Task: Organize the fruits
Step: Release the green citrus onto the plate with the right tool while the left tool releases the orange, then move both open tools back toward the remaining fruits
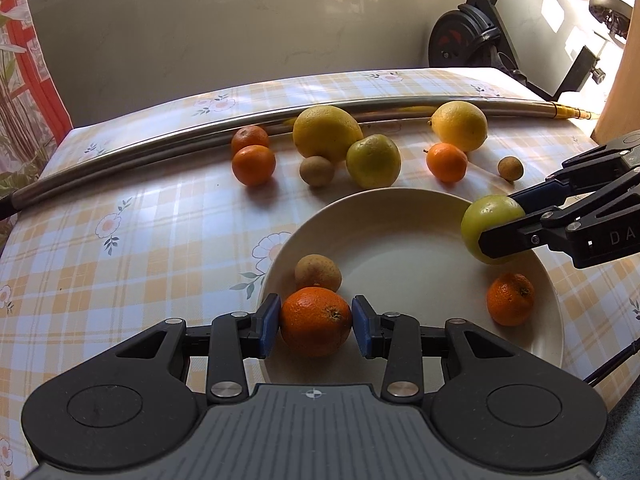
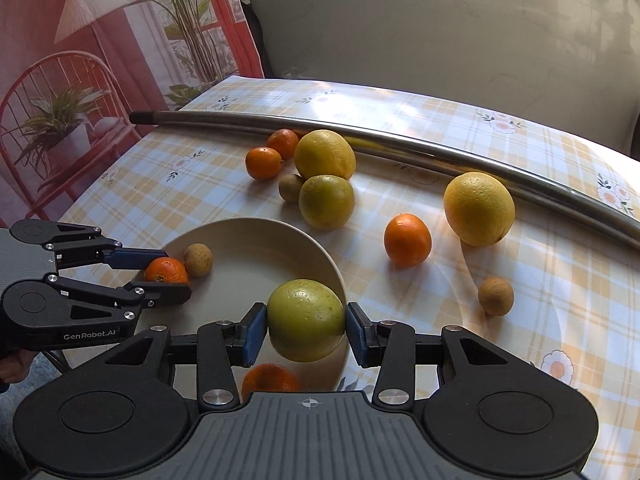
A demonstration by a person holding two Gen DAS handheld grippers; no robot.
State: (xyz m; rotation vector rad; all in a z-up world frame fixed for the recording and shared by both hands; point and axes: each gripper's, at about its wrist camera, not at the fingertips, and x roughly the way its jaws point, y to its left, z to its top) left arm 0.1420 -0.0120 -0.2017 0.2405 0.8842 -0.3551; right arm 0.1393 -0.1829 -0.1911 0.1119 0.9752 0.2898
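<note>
A tangerine (image 2: 270, 378) is half hidden beneath the right gripper (image 2: 306, 322), clamped on a green fruit (image 2: 306, 320); an orange (image 1: 315, 321) is gripped by the left gripper (image 1: 315, 326), both angled down over the plate (image 1: 400, 248).

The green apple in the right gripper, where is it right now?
The green apple sits clamped in the right gripper, over the near rim of the plate, with a mandarin just below it in the right wrist view.
</note>
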